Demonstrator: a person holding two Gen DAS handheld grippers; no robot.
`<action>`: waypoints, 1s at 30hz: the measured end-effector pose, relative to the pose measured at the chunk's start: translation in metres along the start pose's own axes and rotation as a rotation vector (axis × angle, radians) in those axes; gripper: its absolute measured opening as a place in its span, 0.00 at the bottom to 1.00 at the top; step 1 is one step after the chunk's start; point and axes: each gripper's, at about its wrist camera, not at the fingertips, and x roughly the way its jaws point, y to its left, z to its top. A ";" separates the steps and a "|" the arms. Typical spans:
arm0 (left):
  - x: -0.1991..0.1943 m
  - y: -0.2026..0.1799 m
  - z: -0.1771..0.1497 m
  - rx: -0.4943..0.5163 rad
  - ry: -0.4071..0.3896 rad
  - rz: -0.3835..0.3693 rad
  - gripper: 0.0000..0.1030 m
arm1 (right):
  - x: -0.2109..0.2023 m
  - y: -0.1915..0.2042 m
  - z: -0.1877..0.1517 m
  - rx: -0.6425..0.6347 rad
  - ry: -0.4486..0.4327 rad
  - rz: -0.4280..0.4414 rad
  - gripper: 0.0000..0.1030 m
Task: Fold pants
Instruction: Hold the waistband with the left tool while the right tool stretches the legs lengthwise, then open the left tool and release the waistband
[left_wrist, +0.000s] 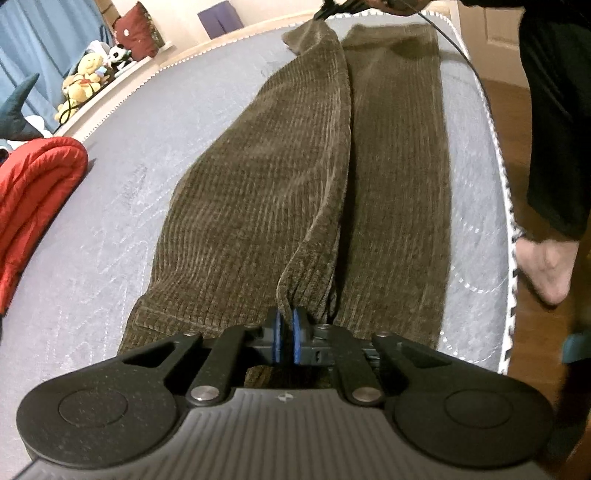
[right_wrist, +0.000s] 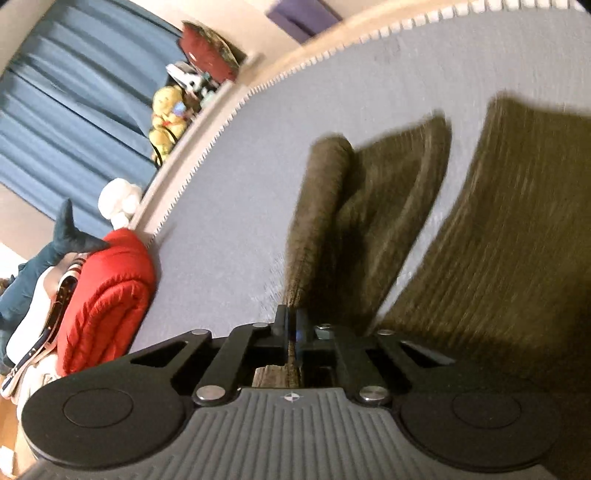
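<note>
Left wrist view. One pair of olive-brown ribbed corduroy pants is lying lengthwise on one grey quilted mattress, two legs side by side, the left leg's inner edge lifting in a ridge. One left gripper is pinching a fold of that fabric at the near end, its two blue pads pressing together on the cloth. One right gripper is showing only as a dark tip at the far leg end, touching the cloth there; its grip cannot be told from here. One folded red quilted blanket is sitting at the mattress's left edge. One bare foot is standing on the wooden floor beside the bed. Several plush toys are lining the far ledge.

Right wrist view, blurred. The right gripper is clamping a raised edge of the pants, jaws nearly together with cloth between. Only here: one blue pleated curtain is filling the upper left. The foot and left gripper are out of frame.
</note>
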 end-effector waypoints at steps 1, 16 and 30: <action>-0.004 0.002 -0.001 -0.002 -0.012 -0.002 0.04 | -0.011 0.005 0.003 -0.012 -0.019 0.009 0.02; -0.058 0.007 -0.021 -0.046 0.033 -0.124 0.09 | -0.167 -0.012 -0.046 -0.069 0.130 -0.339 0.06; -0.041 0.010 0.037 -0.204 -0.161 0.101 0.48 | -0.167 -0.138 0.018 0.372 -0.172 -0.370 0.40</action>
